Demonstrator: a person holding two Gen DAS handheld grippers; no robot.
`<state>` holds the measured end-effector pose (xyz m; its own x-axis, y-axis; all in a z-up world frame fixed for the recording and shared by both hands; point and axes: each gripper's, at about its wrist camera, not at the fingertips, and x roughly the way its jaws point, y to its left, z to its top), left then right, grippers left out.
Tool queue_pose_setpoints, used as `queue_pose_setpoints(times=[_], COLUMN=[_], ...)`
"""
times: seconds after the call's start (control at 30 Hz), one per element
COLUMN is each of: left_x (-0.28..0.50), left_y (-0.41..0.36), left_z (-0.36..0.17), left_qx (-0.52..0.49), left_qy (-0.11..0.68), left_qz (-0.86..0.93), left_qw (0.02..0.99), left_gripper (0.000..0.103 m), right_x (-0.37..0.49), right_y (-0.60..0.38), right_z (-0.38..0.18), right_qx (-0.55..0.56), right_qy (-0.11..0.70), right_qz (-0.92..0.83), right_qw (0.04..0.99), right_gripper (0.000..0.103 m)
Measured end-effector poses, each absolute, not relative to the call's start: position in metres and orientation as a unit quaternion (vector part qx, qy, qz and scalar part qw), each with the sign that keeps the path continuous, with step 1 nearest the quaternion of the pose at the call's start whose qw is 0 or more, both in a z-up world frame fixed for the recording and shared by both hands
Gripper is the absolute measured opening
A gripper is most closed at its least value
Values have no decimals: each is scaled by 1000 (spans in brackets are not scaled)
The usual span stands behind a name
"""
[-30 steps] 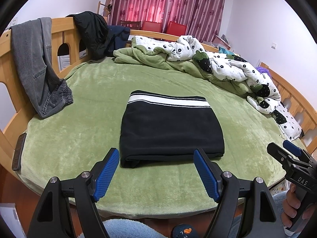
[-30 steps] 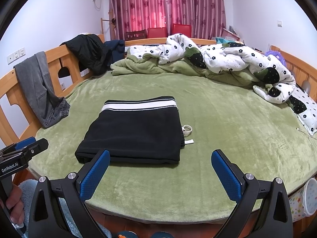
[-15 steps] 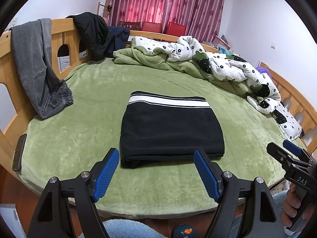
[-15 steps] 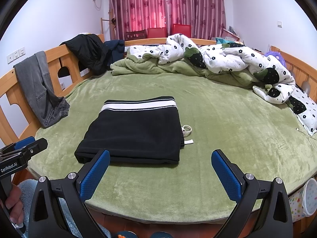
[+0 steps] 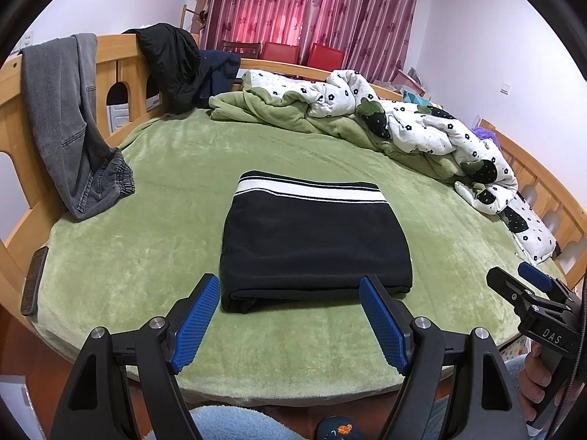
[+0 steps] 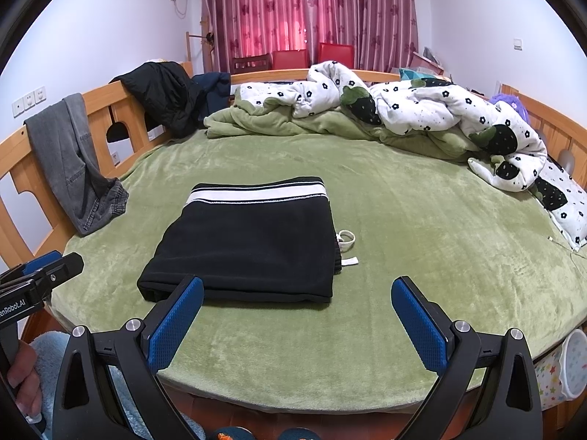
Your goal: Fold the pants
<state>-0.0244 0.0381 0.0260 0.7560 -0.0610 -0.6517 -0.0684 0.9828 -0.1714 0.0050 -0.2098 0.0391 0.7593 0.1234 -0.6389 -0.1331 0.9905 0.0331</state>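
Black pants (image 5: 312, 242) with a white-striped waistband lie folded into a flat rectangle in the middle of the green bed; they also show in the right wrist view (image 6: 249, 245). A white drawstring and tag (image 6: 346, 242) stick out at their right edge. My left gripper (image 5: 290, 315) is open and empty, held just in front of the pants' near edge. My right gripper (image 6: 297, 315) is open and empty, near the bed's front edge, to the right of the pants. Each gripper shows at the edge of the other's view.
Grey jeans (image 5: 69, 124) hang over the wooden bed rail on the left. A dark jacket (image 5: 172, 62) hangs at the back left. A rumpled flowered duvet (image 5: 403, 124) lies along the back and right. A dark phone (image 5: 35, 280) lies at the left edge.
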Motion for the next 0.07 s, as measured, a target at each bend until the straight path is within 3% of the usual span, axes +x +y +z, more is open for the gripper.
queue_pose_setpoints(times=[0.07], left_x=[-24], left_y=[37], left_z=[26], left_qx=[-89], left_qy=[350], left_qz=[1], left_qw=[932], left_gripper=[77], right_x=[6], right_y=[-210], right_z=[38], right_qx=[-9], right_qy=[340], right_qz=[69], right_qw=[938], right_gripper=[101])
